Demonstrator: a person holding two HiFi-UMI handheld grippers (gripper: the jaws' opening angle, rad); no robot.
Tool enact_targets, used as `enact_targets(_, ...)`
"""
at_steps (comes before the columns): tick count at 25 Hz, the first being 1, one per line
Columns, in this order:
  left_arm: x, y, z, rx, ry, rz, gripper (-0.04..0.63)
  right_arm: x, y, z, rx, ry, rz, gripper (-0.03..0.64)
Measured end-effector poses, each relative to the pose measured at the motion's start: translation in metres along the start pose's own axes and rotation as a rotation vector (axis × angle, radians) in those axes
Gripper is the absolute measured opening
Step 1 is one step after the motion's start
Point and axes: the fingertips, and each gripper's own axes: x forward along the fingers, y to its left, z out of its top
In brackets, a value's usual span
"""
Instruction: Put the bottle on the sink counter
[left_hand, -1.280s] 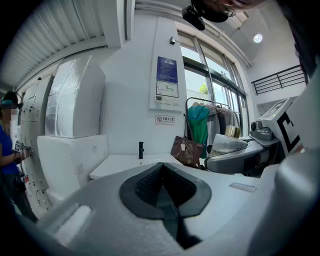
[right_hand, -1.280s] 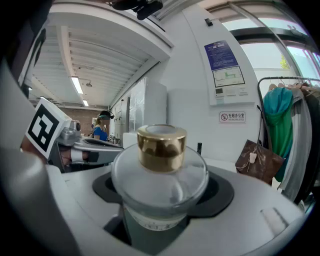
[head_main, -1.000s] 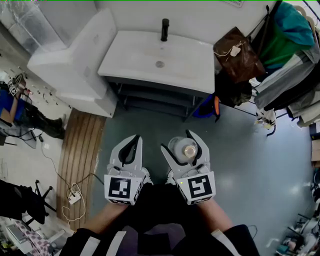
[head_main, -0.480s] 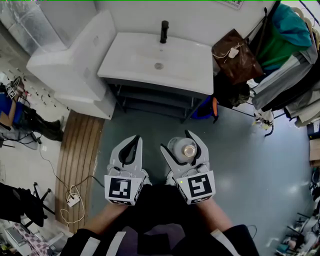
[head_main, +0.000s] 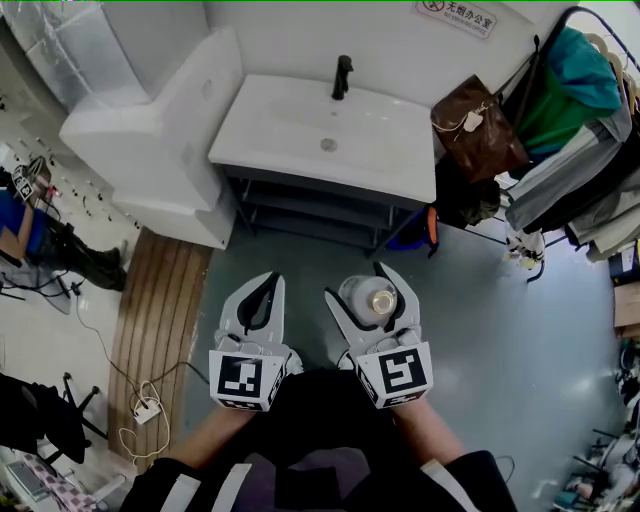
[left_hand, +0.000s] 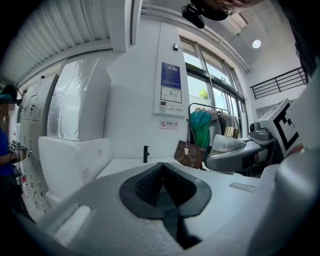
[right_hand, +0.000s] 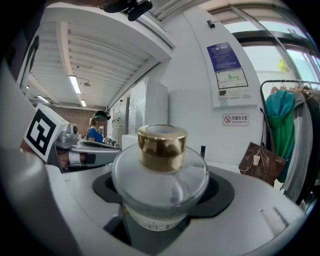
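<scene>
Right gripper view: I see the round clear glass bottle (right_hand: 160, 187) standing upright between my jaws, with a shiny gold cap (right_hand: 161, 146) on top and a pale label band round its base.
Bottle's place: it hangs in the air in front of me over the grey-green floor (head_main: 500, 330), well apart from the sink counter and not yet on it.
Right gripper (head_main: 356, 282): my jaws stand wide and clamp the bottle's round body from both sides, with the pads pressed on the glass.
Left gripper (head_main: 268, 277): my jaws are closed tip to tip with nothing between them, and it sits just beside the right one.
Sink counter (head_main: 300, 115): a white rectangular basin top on a dark metal frame, ahead of both grippers and against the white wall.
Tap: a black upright faucet (head_main: 342, 77) stands at the back edge, with a small round drain (head_main: 328, 145) in front of it.
Left of the counter: a large white blocky unit (head_main: 150, 130) stands just beside it, and a wooden slatted mat (head_main: 160, 310) lies on the floor nearer me.
Right of the counter: a brown leather bag (head_main: 478, 125) hangs near a clothes rail carrying a teal garment (head_main: 575, 65).
Wall: a small white sign (head_main: 457, 14) with a red mark is above the counter.
Far left edge: I can see a person in a blue top (head_main: 22, 215).
</scene>
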Motion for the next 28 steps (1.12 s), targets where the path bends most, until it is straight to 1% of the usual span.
enact_targets(6,-0.008,0.029,0.0,-0.003,-0.009,0.013,0.0,0.017,0.011,0.004,0.004,0.002,-0.016,0.344)
enact_targets(14,-0.003,0.056,-0.003,-0.023,-0.006,0.046,0.0,0.047,0.019,0.004,0.0,0.021,0.017,0.344)
enact_targets(20,0.024,0.078,-0.003,-0.017,0.012,0.082,0.0,0.086,0.015,-0.002,0.008,0.036,0.068,0.344)
enact_targets(28,0.081,0.106,0.006,-0.012,0.038,0.129,0.0,0.146,-0.021,0.002,0.021,0.047,0.119,0.344)
